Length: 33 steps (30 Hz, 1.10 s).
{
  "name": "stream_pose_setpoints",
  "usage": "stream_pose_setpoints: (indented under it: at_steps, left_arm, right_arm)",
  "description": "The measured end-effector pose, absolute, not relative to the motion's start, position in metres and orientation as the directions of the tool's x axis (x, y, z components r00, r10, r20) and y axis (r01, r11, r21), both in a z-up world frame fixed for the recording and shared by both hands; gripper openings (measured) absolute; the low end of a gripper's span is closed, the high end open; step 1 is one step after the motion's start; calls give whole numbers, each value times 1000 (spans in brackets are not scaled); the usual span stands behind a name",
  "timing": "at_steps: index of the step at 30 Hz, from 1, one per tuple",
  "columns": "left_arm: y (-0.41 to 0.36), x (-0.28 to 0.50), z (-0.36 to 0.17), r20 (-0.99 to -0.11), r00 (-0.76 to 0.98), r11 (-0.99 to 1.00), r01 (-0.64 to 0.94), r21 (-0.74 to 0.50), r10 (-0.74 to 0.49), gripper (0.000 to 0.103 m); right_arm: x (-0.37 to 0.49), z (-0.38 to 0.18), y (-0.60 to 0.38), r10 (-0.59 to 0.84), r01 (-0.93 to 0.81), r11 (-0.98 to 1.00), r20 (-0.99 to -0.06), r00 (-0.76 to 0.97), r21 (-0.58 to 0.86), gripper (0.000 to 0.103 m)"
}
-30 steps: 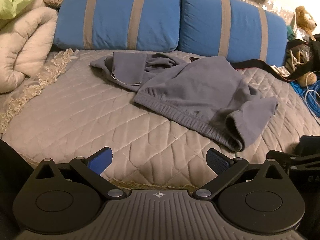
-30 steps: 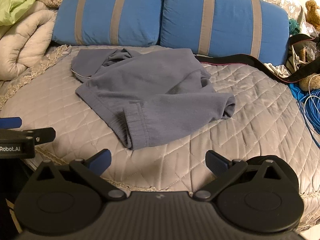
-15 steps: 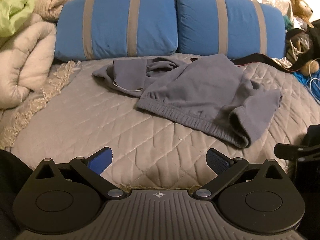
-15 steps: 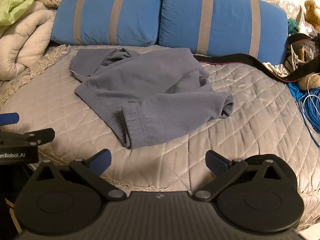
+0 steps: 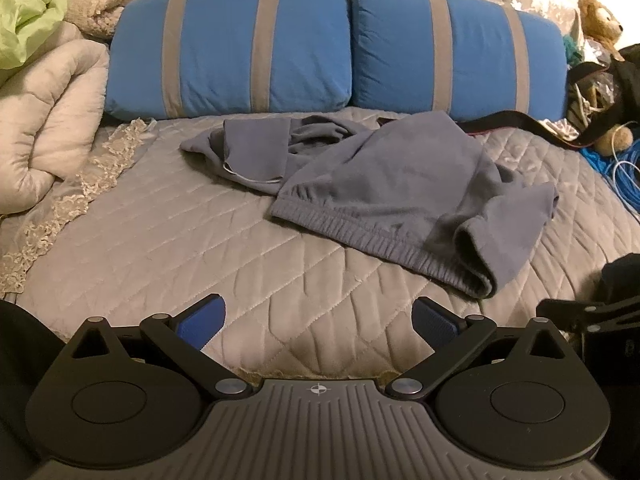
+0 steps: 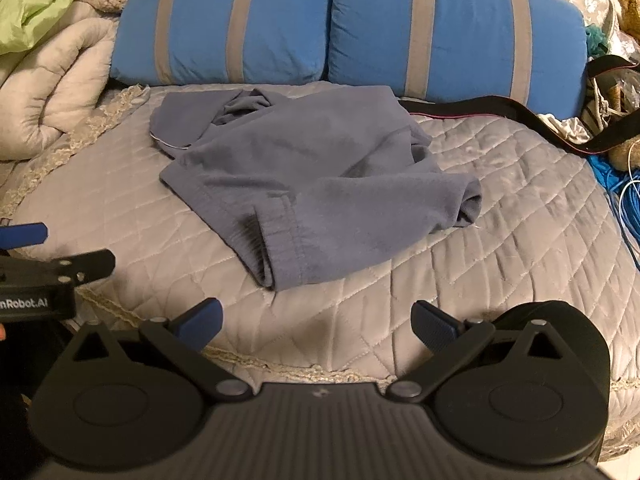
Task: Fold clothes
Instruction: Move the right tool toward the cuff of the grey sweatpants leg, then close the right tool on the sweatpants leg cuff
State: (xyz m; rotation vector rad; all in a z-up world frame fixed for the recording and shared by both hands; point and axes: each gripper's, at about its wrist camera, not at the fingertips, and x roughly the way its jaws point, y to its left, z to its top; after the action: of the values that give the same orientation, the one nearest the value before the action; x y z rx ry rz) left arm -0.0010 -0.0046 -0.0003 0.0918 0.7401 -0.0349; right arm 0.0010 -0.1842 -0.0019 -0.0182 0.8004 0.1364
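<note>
A grey-blue sweatshirt (image 5: 384,184) lies crumpled on the grey quilted bed (image 5: 180,248), its ribbed hem toward me and a sleeve cuff folded at the near right. It also shows in the right wrist view (image 6: 304,176). My left gripper (image 5: 318,320) is open and empty, low over the bed's near edge, well short of the hem. My right gripper (image 6: 316,320) is open and empty, just short of the sleeve cuff (image 6: 276,248). The left gripper's side (image 6: 36,268) shows at the left of the right wrist view.
Two blue pillows with grey stripes (image 5: 332,44) stand behind the sweatshirt. A rolled beige duvet (image 5: 44,120) and green cloth (image 5: 28,12) lie at the left. A black strap (image 5: 520,124), blue cables (image 5: 616,176) and a teddy bear (image 5: 600,20) clutter the right.
Both grippers have drifted slightly; the sweatshirt sits a little lower and nearer in both views. Both stay open and the sweatshirt has not moved.
</note>
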Motion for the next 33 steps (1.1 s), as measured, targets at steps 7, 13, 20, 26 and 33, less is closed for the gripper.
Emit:
stream_pose_setpoints:
  at_steps: [7, 13, 20, 26, 33]
  left_arm:
    - [-6, -4, 0, -658, 753, 993, 72, 98, 10, 101]
    - [-13, -6, 0, -634, 772, 983, 82, 163, 40, 101]
    - [-11, -7, -1, -639, 769, 985, 90, 144, 23, 101]
    - [-4, -7, 0, -639, 769, 993, 94, 74, -25, 101]
    - [4, -5, -1, -644, 761, 995, 98, -6, -78, 101]
  right_arm:
    - [0, 2, -181, 134, -165, 986, -691, 710, 22, 103]
    - [3, 2, -180, 142, -174, 984, -695, 705, 24, 103]
    - [15, -5, -184, 171, -178, 982, -712, 681, 66, 103]
    - [22, -7, -176, 183, -243, 970, -656, 732, 0, 103]
    - [42, -16, -160, 133, -228, 972, -653, 746, -63, 100]
